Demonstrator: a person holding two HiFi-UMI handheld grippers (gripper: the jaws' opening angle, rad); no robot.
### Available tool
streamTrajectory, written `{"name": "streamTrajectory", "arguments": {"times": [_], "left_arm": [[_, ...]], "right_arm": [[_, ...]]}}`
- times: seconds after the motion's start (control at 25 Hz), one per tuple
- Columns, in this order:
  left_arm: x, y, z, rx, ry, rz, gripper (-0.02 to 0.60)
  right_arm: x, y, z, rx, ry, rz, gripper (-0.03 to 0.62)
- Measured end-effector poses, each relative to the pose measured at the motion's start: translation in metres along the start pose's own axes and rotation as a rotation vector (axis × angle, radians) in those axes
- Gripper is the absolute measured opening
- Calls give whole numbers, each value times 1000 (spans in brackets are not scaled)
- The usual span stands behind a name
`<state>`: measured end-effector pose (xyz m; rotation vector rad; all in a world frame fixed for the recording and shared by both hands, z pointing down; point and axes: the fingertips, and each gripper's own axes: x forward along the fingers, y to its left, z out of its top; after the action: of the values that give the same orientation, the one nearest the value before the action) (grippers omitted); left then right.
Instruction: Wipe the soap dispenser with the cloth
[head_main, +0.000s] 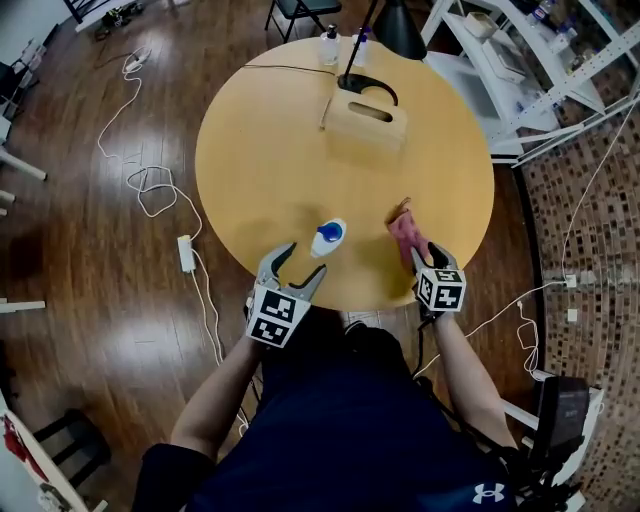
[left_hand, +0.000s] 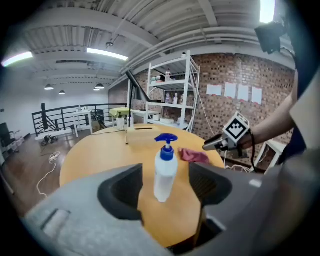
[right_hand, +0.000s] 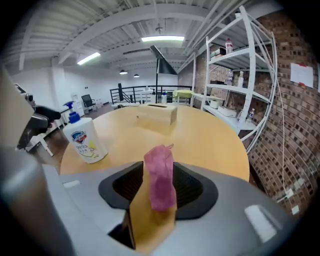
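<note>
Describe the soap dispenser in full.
The soap dispenser is a white plastic bottle with a blue pump head and a printed label that shows a blue logo above some yellow. It stands upright on the round wooden table, near the person's edge. The left gripper frames it with open fingers and does not touch it. The cloth, pinched in the right gripper, is apart from it, to its right.
</note>
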<state>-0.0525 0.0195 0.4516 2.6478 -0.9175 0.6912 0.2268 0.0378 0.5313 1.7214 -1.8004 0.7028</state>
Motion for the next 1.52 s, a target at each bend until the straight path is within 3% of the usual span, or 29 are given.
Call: {"name": "streamTrajectory", "arguments": {"times": [0.16,0.28,0.32,0.4,0.52,0.72,0.8,0.88,1.0,1.08,1.16,1.4,1.52], "left_arm": [[14,-7,-8,13,41,12,323],[31,-3,-9,17,88,34,364],[38,-3,-9,12,101,32,366],[50,-4,-11,19,126,19,366],[67,-8,-13,69,148,8,365],[82,-12,-18,103,156,-4,359],[85,-9,-16,118,155,1,268],[86,-8,-15,127,150,-4,265],[88,-11,-15,126,130,-34,264],[89,-13,-15,124,115,-58,264],[90,-15,-14,120,107,-80,264],[89,-14,-10,118,98,-117,264],[90,-15,-9,131,90,-139,264]], "right_arm": [[44,-4,-19,-23,73,30,261],[76,-11,-32,-47,151,32,272],[82,-16,-34,-57,163,29,235],[84,-18,-26,-59,138,60,91],[68,-5,17,-16,23,179,83],[5,76,126,-49,-177,431,83],[-24,122,161,-150,-237,509,83],[-44,166,181,-261,-270,560,83],[-55,222,178,-386,-254,626,83],[-51,244,164,-489,-221,626,83],[-46,247,155,-513,-207,594,81],[-32,168,140,-300,-111,358,78],[-47,166,164,-253,-190,330,78]]}}
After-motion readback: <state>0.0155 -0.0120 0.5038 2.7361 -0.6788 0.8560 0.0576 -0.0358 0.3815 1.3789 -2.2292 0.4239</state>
